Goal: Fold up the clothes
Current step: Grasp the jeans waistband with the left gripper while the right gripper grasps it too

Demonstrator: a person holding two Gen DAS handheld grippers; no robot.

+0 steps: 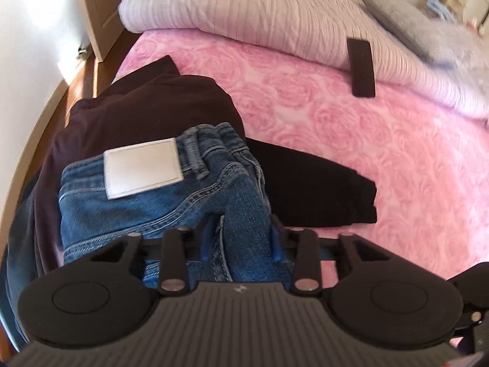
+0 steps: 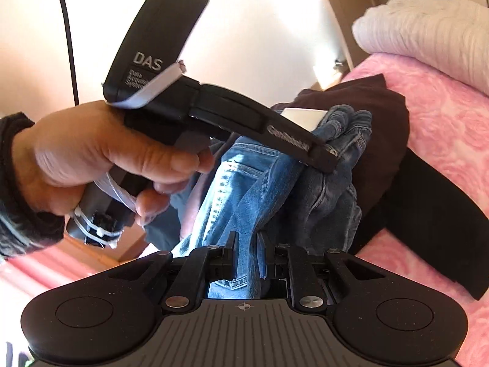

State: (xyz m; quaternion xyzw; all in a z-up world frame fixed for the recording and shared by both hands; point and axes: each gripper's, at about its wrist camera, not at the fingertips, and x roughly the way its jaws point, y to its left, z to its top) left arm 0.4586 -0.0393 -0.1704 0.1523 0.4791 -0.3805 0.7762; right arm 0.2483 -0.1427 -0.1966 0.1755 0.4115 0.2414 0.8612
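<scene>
Blue denim fills the near part of your left wrist view: the jeans [image 1: 171, 195] lie bunched on a dark garment [image 1: 143, 113] at the edge of the pink rose-patterned bed [image 1: 351, 140], white waistband patch facing up, and your left tool [image 1: 241, 229] is clamped on a thick fold of the denim between its blue pads. A black folded garment [image 1: 318, 183] lies just beside the jeans on the bedspread, a pale ribbed quilt [image 1: 259, 12] is heaped farther back, and a small black strap-like piece [image 1: 362, 67] rests against it. From the right wrist view, your left hand [image 2: 91, 159] holds its tool body above the jeans [image 2: 275, 183], which hang lifted and crumpled, and your right tool [image 2: 247, 247] is pinched on a lower stretch of the same denim, fabric running straight between its closed fingers. Judging by this, the fold is barely under way: both ends are gripped, but the jeans are wrinkled and not laid flat, so spreading, aligning the legs and folding over all seem left to do.
</scene>
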